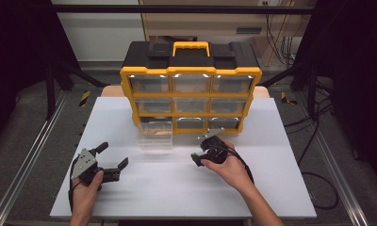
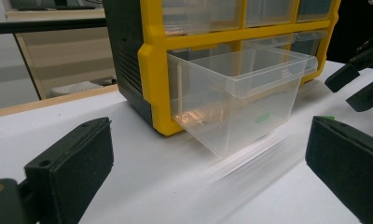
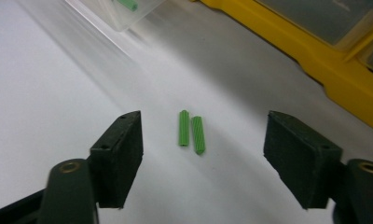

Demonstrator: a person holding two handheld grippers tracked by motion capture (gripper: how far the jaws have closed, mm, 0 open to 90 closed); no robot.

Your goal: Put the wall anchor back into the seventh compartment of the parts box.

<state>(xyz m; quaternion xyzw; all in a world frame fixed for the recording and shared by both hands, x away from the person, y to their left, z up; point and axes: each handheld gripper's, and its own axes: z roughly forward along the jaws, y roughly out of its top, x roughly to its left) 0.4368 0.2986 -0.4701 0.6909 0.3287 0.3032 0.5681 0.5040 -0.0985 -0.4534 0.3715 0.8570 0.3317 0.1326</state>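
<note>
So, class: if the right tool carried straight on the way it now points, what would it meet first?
Most likely the two green ribbed pegs lying side by side on the white table, between the open right tool and the yellow organiser. Depth is uncertain.

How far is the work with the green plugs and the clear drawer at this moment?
Done: the clear drawer is pulled out of the yellow organizer, one green piece inside. In hand: the right gripper stands open around two green plugs on the table, not touching. Left: probably grasping them.

Left gripper (image 1: 114,160) wide open; right gripper (image 3: 203,142) parted, low.
</note>
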